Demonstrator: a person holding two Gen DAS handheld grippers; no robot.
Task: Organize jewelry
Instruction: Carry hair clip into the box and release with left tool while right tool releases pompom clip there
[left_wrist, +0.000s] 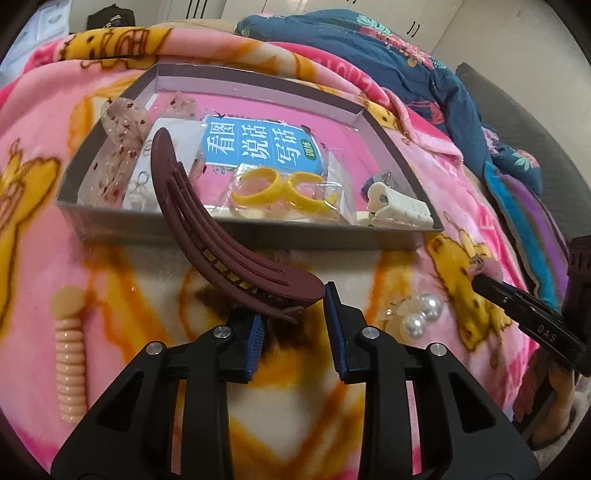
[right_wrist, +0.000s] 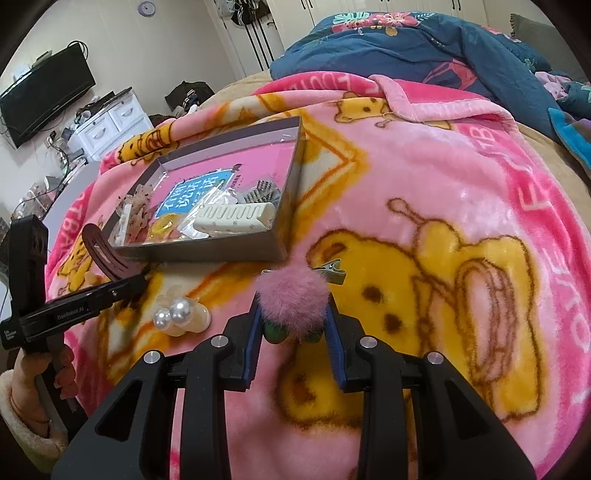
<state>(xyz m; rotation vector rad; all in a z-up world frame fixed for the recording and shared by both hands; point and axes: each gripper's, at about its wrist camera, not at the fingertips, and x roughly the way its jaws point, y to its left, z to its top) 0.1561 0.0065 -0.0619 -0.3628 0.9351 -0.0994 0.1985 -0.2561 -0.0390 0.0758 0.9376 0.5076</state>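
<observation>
- I work in a home bedroom, over a bed spread with a pink cartoon-bear blanket (right_wrist: 424, 177).
- A dark blue floral quilt (right_wrist: 406, 48) lies bunched at the far end of it.
- A flat TV (right_wrist: 48, 96) hangs on the wall to my left, above a cluttered white drawer unit (right_wrist: 110, 122).
- White wardrobe doors (right_wrist: 332, 11) line the back wall, and bags hang there (right_wrist: 247, 11).
- A small round clock (right_wrist: 147, 7) hangs high on the wall.
</observation>
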